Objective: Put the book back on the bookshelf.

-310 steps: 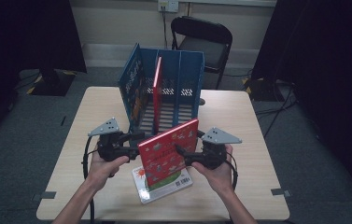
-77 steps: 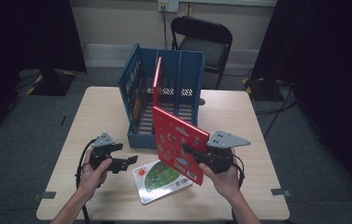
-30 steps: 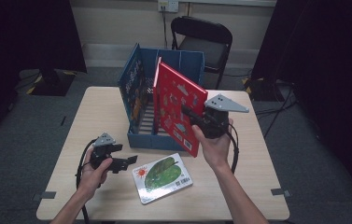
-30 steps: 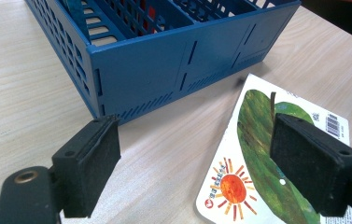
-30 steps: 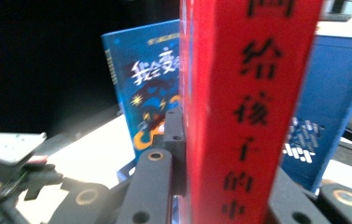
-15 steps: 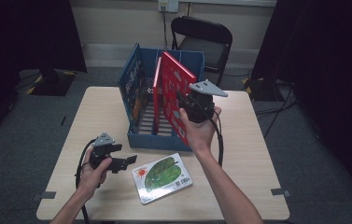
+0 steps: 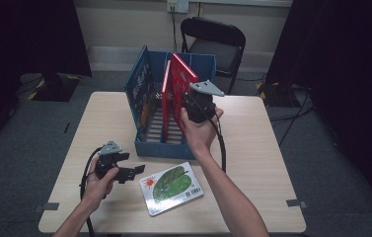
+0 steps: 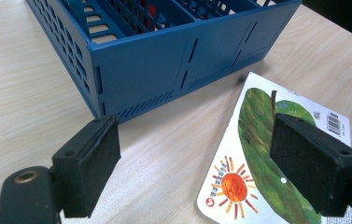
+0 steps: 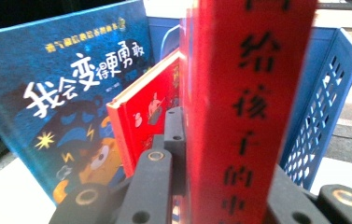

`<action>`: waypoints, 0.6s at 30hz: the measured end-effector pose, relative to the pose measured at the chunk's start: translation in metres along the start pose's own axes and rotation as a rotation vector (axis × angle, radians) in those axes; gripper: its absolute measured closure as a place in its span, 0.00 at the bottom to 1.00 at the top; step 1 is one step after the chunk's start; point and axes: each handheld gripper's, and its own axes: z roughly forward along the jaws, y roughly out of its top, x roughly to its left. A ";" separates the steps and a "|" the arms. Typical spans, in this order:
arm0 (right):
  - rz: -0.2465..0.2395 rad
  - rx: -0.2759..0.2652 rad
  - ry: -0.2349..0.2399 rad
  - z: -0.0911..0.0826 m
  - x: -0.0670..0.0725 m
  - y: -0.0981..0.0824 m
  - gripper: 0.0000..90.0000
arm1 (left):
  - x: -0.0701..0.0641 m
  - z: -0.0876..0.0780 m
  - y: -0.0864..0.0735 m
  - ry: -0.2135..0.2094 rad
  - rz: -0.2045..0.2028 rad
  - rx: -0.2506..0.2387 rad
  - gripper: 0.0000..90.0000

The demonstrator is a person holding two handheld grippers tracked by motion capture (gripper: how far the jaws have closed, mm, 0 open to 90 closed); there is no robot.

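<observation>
My right gripper is shut on a red book, holding it upright over the blue crate. In the right gripper view the book's spine with black characters rises between the jaws. Inside the crate a second red book stands to its left, and a dark blue picture book leans at the left wall. My left gripper rests low on the table, open and holding nothing, its pads spread over a flat book with a green leaf and a sun.
The leaf book lies flat in front of the crate near the table's front edge. A black folding chair stands behind the table. The crate's slotted right wall is close beside the held book.
The right gripper has carried the red book left and back, from the crate's right front to over its middle slots. The left gripper has stayed put.
</observation>
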 end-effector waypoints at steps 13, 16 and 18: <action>0.003 0.000 -0.059 0.023 0.006 0.002 0.89 | -0.002 0.002 0.000 -0.005 0.004 0.006 0.18; 0.011 0.006 -0.073 0.029 0.007 0.002 0.89 | -0.002 0.004 0.000 -0.004 0.005 0.015 0.18; 0.014 0.003 -0.091 0.033 0.008 0.002 0.89 | -0.003 0.004 -0.001 -0.006 0.008 0.014 0.18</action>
